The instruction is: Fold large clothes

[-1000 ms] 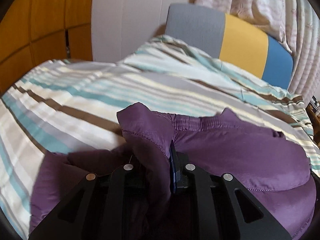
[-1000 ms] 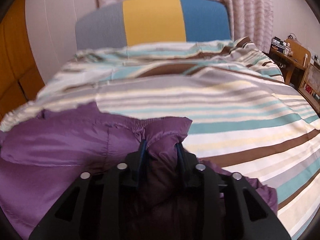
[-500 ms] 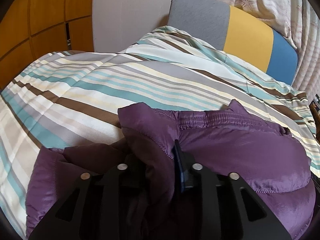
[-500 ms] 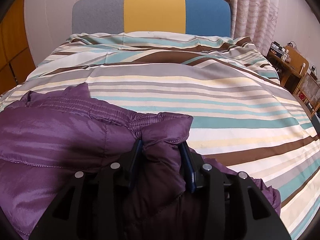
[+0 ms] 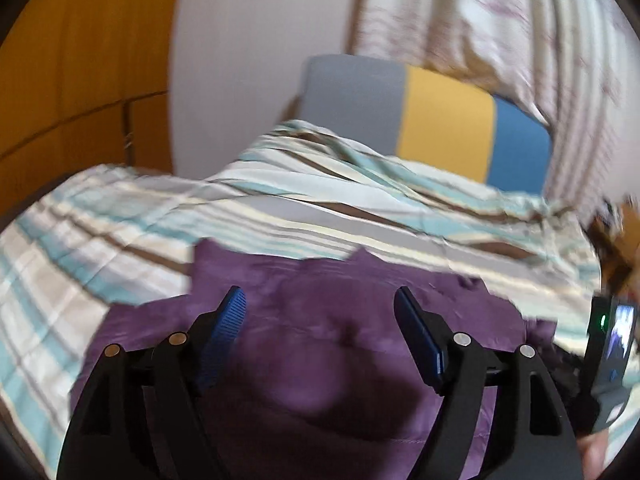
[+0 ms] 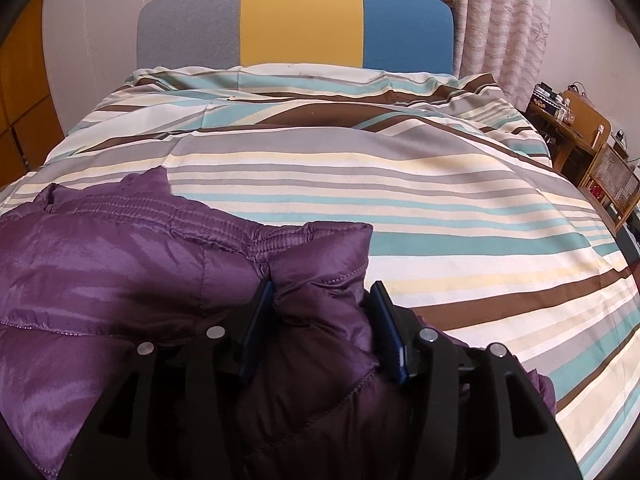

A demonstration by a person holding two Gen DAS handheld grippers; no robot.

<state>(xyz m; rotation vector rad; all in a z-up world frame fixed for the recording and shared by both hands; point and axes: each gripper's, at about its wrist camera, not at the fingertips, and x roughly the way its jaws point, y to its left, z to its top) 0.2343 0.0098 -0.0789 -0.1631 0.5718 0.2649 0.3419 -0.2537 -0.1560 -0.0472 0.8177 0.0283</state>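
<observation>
A purple puffer jacket [image 6: 120, 264] lies bunched on the striped duvet [image 6: 400, 184] of a bed. In the right wrist view my right gripper [image 6: 322, 286] straddles the jacket's right corner; its jaws are opening, and the puffy fold sits loosely between the blue pads [image 6: 260, 312]. The left wrist view is blurred by motion. There my left gripper [image 5: 319, 294] hovers above the jacket [image 5: 320, 364] with its jaws opening wide and nothing between them. The jacket's near part is hidden under both gripper bodies.
A grey, yellow and blue headboard [image 6: 300, 20] stands at the far end, with pale curtains [image 6: 500, 20] behind it. Wooden side furniture [image 6: 580, 128] crowds the right of the bed; orange wardrobe panels [image 5: 80, 60] line the left. The other gripper's body [image 5: 612, 352] shows at the right edge.
My left gripper let go of the jacket's left corner, spread wide and lifted back from it. My right gripper's jaws widened around the right corner while staying in place.
</observation>
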